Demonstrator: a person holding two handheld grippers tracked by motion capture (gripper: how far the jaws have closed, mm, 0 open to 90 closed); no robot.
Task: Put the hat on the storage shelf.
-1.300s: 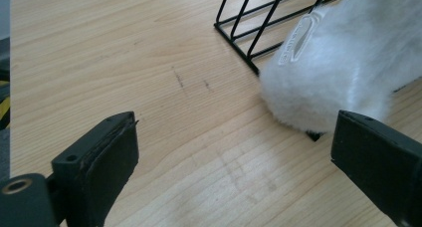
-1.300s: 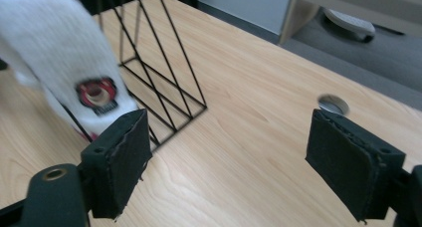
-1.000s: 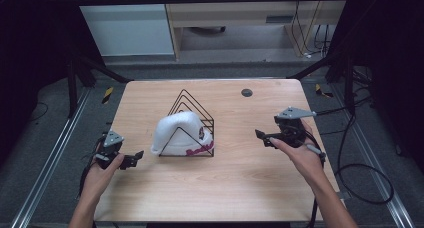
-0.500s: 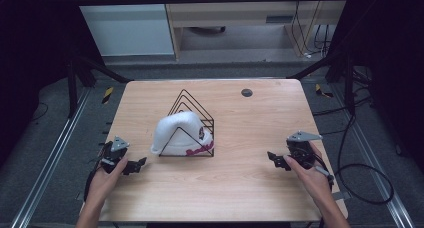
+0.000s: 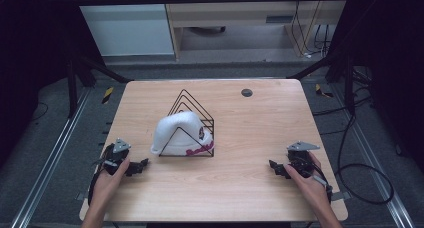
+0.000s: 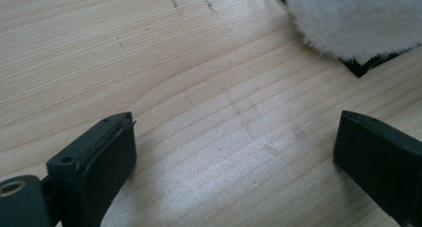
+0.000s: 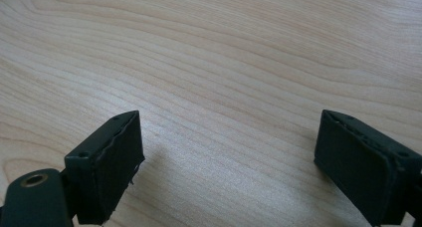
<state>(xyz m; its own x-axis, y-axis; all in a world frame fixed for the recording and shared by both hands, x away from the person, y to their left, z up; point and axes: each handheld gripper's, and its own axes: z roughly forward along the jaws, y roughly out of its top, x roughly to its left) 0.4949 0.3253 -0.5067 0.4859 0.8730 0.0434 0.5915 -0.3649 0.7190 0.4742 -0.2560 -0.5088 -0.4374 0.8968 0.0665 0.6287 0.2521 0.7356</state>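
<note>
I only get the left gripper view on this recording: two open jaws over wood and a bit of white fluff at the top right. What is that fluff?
Observer: A white cap with dark red lettering on its band, sitting in a black wire rack mid-table.
Operator: Is the other gripper near it?
Observer: No. The right gripper is low over the table's right front, well apart from the cap.
Operator: Open or shut?
Observer: Open; its own view shows the jaws wide apart over bare wood, holding nothing.
Operator: Anything else on the table?
Observer: A small dark round disc near the far edge.
</note>
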